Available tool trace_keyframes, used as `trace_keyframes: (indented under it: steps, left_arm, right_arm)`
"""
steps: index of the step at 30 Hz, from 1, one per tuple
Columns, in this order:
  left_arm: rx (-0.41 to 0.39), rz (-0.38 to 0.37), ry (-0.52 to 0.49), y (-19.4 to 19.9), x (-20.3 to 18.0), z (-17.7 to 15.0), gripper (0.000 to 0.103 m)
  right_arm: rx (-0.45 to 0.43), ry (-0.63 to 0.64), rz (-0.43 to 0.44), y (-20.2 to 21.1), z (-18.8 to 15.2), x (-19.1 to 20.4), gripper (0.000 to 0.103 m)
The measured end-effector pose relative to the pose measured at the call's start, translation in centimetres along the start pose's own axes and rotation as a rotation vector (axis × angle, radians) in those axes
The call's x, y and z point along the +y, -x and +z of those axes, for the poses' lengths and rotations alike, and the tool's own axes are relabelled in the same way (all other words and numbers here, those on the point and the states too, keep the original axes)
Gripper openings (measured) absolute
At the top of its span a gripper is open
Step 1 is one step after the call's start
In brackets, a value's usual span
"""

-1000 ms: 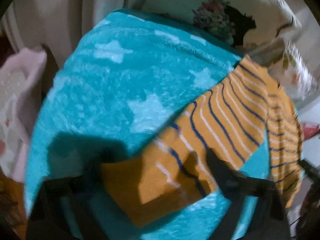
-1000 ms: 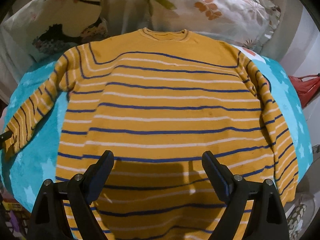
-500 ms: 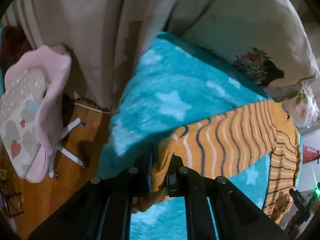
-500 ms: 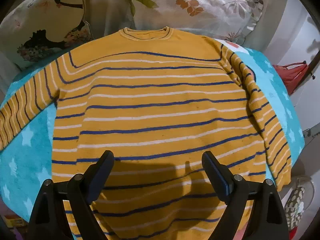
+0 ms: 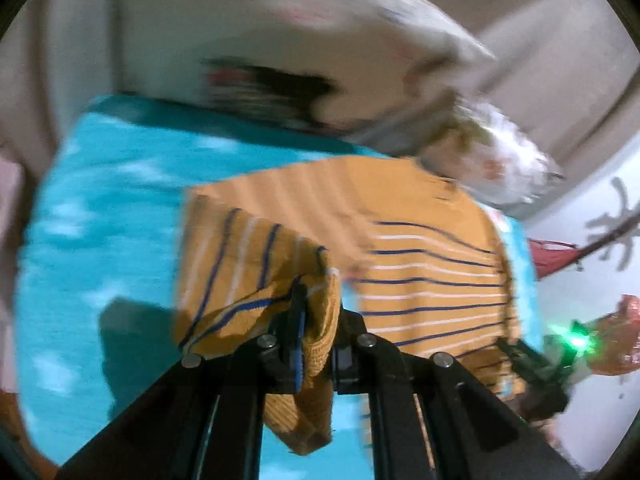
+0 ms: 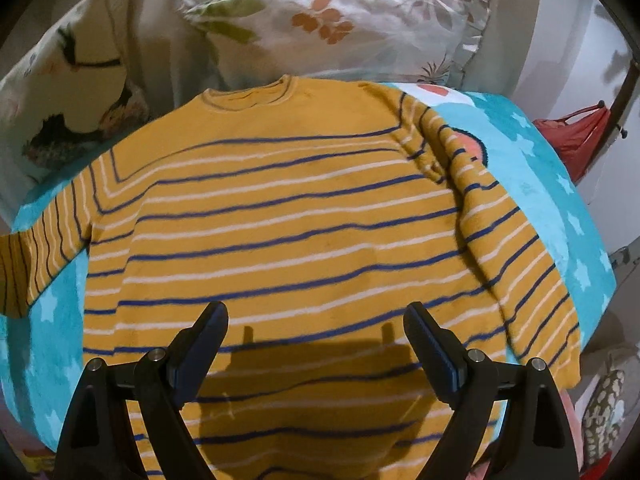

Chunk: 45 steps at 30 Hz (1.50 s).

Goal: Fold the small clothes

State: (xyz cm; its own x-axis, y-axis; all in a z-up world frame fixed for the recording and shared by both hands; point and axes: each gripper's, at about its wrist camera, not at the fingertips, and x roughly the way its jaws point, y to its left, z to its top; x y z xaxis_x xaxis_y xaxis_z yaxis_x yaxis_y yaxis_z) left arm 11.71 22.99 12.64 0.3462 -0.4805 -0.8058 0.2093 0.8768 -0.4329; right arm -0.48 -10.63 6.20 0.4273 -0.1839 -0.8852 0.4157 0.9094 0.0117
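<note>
- The left gripper (image 5: 316, 320) has its jaws pinched on the sleeve (image 5: 248, 276), folding it over the sweater (image 6: 280, 220).
- The right gripper (image 6: 316, 344) hangs above the sweater, jaws wide apart.
- Next: lay the sleeve flat and let go.

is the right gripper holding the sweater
No, the right gripper hangs open above the striped sweater, its jaws spread wide with nothing between them.

light: dim, warm | left view: motion-blurred | right view: sharp | edges: fisheye-bent
</note>
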Motion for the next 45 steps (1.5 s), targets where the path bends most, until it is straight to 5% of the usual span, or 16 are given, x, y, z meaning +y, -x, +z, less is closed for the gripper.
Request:
trace_keyframes:
  steps: [9,20,22,23,25,27,34,36,40,45]
  left_arm:
    - [0.092,-0.16,-0.074,-11.7,-17.4,0.3,0.009]
    - [0.222,-0.147,-0.137,-24.4,-29.6,-1.7,0.009]
    - [0.224,-0.125,-0.144,-26.1,-30.7,-1.9,0.017]
    - [0.227,-0.123,-0.143,-26.8,-31.0,-2.0,0.022]
    - [0.246,-0.16,-0.122,-27.9,-31.3,-2.1,0.049]
    - [0.266,-0.213,-0.096,-28.0,-31.3,-2.4,0.062]
    - [0.213,-0.314,-0.055,-21.3,-29.6,-4.4,0.074]
    - [0.17,-0.28,-0.036,-18.7,-28.0,-5.1,0.079]
    - [0.079,-0.098,-0.002,-13.9,-22.5,-6.2,0.08]
    - [0.013,0.088,0.077,-10.2,-16.6,-8.0,0.08]
  right_arm:
    - [-0.015,-0.063,0.002,-0.8,2.3,-10.6,0.092]
    - [0.009,-0.111,-0.067,-1.9,2.9,-20.8,0.092]
    - [0.011,-0.115,-0.071,-2.1,3.3,-22.0,0.092]
    - [0.01,-0.115,-0.072,-2.1,3.3,-22.3,0.092]
    - [0.005,-0.108,-0.074,-2.3,3.8,-22.9,0.092]
    - [-0.002,-0.1,-0.065,-2.4,4.2,-23.1,0.092]
    - [-0.045,-0.045,0.025,-2.4,6.2,-20.9,0.092]
    - [-0.055,0.001,0.089,-2.6,7.0,-18.7,0.092]
    - [-0.048,0.124,0.206,-4.0,8.4,-13.6,0.092]
    - [-0.017,0.241,0.167,-8.4,9.7,-8.7,0.084]
